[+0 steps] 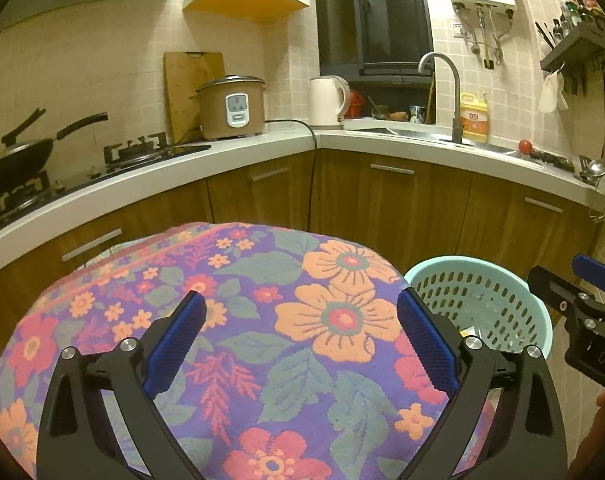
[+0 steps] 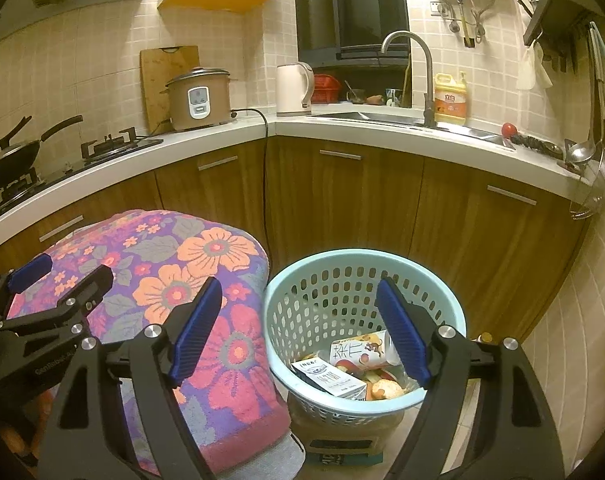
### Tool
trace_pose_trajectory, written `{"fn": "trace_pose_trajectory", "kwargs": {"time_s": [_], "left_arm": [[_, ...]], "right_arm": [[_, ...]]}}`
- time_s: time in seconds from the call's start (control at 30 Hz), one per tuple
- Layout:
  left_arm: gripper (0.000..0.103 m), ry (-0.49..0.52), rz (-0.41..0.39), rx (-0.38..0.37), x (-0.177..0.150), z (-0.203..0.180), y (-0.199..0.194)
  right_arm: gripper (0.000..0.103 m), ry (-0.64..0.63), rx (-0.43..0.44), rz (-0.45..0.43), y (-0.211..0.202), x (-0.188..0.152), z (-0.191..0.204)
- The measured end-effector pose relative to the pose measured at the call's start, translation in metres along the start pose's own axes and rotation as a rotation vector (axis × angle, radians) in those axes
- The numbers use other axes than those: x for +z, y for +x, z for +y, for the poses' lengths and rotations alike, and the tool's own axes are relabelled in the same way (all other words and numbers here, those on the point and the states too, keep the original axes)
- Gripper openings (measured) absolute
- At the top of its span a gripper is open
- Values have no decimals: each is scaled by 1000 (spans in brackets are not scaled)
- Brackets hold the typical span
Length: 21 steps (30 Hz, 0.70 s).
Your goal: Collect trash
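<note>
A light blue perforated basket [image 2: 322, 280] stands on the floor to the right of a small table under a floral cloth [image 2: 206, 248]. Inside it lie two drink cartons [image 2: 330, 378] and food scraps [image 2: 386, 388]. My right gripper [image 2: 298, 324] is open and empty, held above the basket's left rim. My left gripper [image 1: 300, 334] is open and empty above the floral cloth [image 1: 262, 320], with nothing between its blue pads. The basket shows at the right of the left wrist view [image 1: 482, 304]. The left gripper shows at the left edge of the right wrist view [image 2: 58, 280].
An L-shaped white counter [image 2: 342, 128] over wooden cabinets runs behind. It carries a wok [image 2: 10, 160], a rice cooker [image 2: 198, 98], a kettle [image 2: 294, 88], a sink with faucet [image 2: 422, 80] and a detergent bottle [image 2: 450, 100]. A black cable [image 2: 264, 168] hangs down the cabinet front.
</note>
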<state>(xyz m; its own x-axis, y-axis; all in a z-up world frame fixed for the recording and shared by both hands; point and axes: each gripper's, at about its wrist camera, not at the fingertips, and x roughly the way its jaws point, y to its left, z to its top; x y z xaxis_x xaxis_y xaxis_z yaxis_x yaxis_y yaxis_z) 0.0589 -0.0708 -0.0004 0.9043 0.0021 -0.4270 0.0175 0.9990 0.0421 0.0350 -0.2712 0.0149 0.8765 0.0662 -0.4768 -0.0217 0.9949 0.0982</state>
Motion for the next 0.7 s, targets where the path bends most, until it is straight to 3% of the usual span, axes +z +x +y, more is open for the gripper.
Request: {"fn": "trace_pose_trajectory", "kwargs": {"time_s": [0.7], "left_arm": [[93, -11, 11, -1, 1, 3, 1]], "right_arm": [[76, -6, -26, -9, 1, -1, -1]]}}
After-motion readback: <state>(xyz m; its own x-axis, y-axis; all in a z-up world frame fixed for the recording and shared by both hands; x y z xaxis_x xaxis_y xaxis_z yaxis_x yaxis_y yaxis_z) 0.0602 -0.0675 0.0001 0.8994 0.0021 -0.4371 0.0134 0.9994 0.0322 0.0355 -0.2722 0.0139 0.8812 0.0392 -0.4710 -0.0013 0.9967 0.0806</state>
